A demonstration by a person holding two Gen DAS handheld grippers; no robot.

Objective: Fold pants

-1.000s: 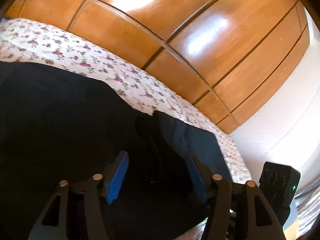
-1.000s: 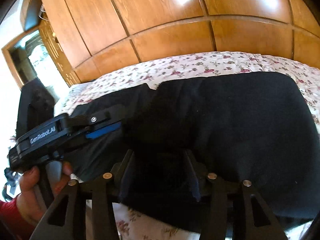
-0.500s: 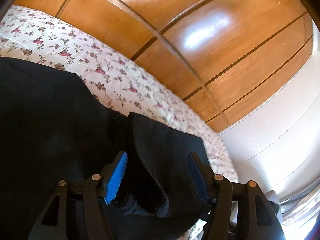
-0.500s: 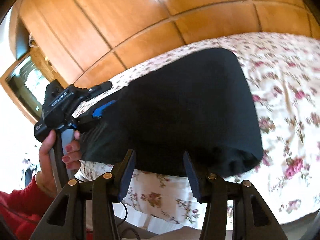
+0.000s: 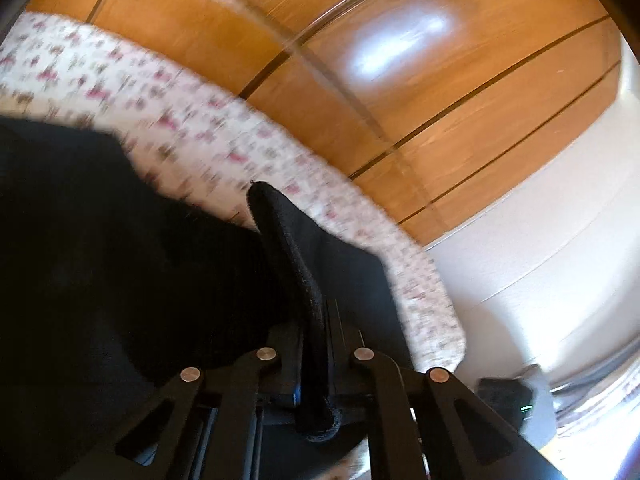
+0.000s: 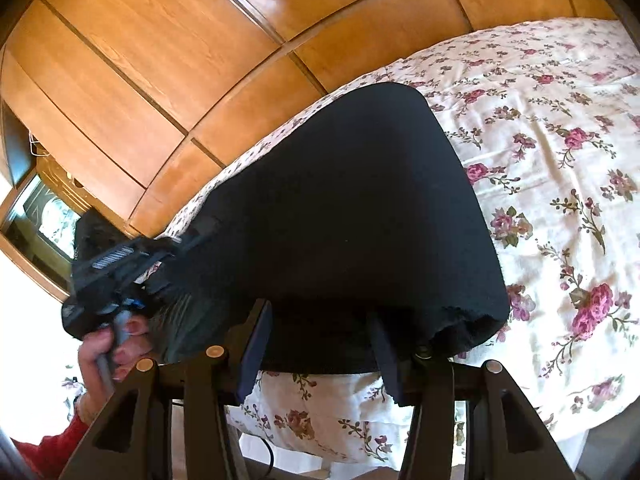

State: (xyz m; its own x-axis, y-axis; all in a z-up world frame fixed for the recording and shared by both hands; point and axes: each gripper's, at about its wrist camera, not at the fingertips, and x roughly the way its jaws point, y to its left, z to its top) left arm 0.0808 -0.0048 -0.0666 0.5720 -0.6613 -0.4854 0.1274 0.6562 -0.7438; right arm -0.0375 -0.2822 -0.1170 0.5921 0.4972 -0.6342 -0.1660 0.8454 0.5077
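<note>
Pants [image 5: 120, 260] fold pinched in left claw [image 5: 316, 344]; right view hides it.

Pants [image 6: 344, 216] on bedsheet [image 6: 560, 152], wooden panels [image 6: 200, 40] behind, left claw [image 5: 316, 344] at pants' left edge

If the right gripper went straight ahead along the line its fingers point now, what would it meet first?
Most likely the black pants. The right gripper stands open, with the folded near edge of the pants just ahead of its fingertips and the flowered sheet underneath. How much gap remains is hard to judge.
</note>
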